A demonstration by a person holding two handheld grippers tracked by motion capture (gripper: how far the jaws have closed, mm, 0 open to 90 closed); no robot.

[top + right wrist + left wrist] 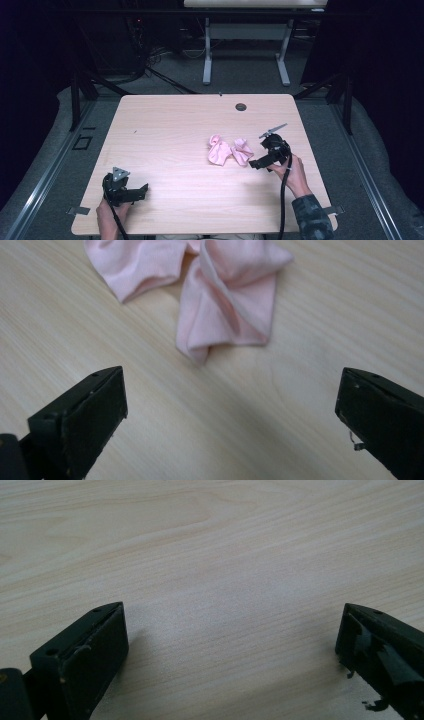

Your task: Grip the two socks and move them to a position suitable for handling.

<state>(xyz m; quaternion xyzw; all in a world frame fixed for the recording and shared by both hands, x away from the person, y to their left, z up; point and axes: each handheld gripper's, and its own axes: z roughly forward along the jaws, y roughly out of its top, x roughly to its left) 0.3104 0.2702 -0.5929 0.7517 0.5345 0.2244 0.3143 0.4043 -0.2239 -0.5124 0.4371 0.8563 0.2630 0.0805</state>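
Right gripper (256,163) poised before a crumpled pink cloth (229,150); left gripper (142,192) parked at the near edge.

Seen in the right gripper view, the two black jaws stand wide apart with nothing between them, and the pink cloth (220,295) lies on the wood just beyond their tips, close but not touching; the wide gap probably leaves room to take a fold of the fabric; in the high view this gripper sits just right of the cloth, aimed leftward at it. In the left gripper view the jaws are likewise spread wide over bare wood; that gripper rests well apart from the cloth, near the front left of the light wooden table (170,130), likely kept out of the way until a second hold is needed. The cloth lies bunched in two lobes, right of the table's middle.
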